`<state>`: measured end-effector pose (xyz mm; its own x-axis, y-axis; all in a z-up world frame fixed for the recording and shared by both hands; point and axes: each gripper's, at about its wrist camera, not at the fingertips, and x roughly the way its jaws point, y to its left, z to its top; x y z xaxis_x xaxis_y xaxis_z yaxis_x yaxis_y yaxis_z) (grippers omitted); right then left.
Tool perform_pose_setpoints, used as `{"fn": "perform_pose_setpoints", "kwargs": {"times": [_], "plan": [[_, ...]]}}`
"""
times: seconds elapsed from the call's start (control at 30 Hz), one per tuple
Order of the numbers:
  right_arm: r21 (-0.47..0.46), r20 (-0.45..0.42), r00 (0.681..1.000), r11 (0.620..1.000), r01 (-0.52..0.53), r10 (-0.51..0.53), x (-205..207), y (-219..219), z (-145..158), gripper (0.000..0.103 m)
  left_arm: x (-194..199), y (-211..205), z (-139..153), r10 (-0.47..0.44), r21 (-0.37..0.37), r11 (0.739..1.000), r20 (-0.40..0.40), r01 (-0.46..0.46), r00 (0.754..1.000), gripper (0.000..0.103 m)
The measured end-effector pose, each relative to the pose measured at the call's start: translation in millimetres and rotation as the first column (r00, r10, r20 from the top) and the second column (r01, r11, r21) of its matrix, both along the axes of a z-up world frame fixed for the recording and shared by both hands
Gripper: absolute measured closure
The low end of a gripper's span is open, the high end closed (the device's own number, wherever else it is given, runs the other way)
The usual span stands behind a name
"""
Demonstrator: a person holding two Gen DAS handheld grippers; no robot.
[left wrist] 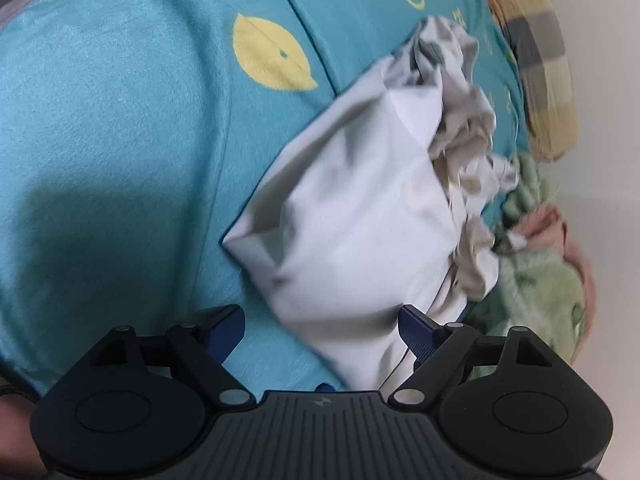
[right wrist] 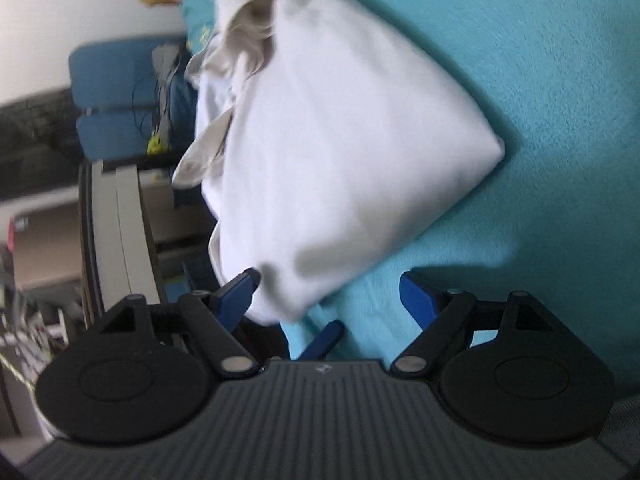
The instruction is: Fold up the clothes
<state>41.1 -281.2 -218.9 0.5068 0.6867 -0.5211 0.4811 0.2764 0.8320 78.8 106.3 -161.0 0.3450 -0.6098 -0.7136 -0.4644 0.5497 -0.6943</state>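
A white garment (left wrist: 360, 224) lies folded into a rough square on a teal bed sheet (left wrist: 120, 140) with yellow lemon prints. Its far end is crumpled and bunched. My left gripper (left wrist: 322, 328) is open, with the near edge of the garment lying between its fingers. In the right wrist view the same white garment (right wrist: 340, 152) lies on the teal sheet (right wrist: 560, 120). My right gripper (right wrist: 328, 292) is open, and the garment's near corner sits just inside its left finger (right wrist: 236, 292).
A pile of green and pink clothes (left wrist: 540, 264) lies past the garment at the right, beside a checked pillow (left wrist: 540, 60). Off the bed edge stand a blue chair (right wrist: 116, 100) and grey furniture (right wrist: 120, 232).
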Motion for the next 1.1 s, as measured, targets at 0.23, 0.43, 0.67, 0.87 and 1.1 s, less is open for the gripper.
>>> {"fn": "perform_pose_setpoints", "kwargs": {"times": [0.23, 0.43, 0.67, 0.87, 1.1], "plan": [[-0.084, 0.019, 0.986, 0.982, 0.167, -0.166, -11, -16, 9, 0.030, 3, 15, 3, 0.120, 0.011, 0.993, 0.072, -0.121, 0.990, 0.044], [-0.196, 0.052, 0.976, 0.957, 0.216, -0.209, -16, -21, 18, 0.063, 1, 25, 8, 0.162, -0.005, 0.987, 0.111, -0.162, 0.981, 0.046], [-0.305, 0.145, 0.972, 0.927, 0.219, -0.182, -8, -24, 29, 0.083, -1, 7, 1, 0.116, -0.009, 0.993, 0.062, -0.116, 0.991, 0.044], [-0.317, 0.185, 0.968, 0.922, 0.222, -0.170, -5, -32, 35, 0.087, 5, 7, 13, 0.128, -0.014, 0.992, 0.123, -0.128, 0.984, 0.081], [-0.337, 0.295, 0.947, 0.913, 0.231, -0.131, -15, -32, 87, 0.089, -8, 9, 73, 0.091, 0.000, 0.996, 0.246, -0.094, 0.965, 0.095]]}}
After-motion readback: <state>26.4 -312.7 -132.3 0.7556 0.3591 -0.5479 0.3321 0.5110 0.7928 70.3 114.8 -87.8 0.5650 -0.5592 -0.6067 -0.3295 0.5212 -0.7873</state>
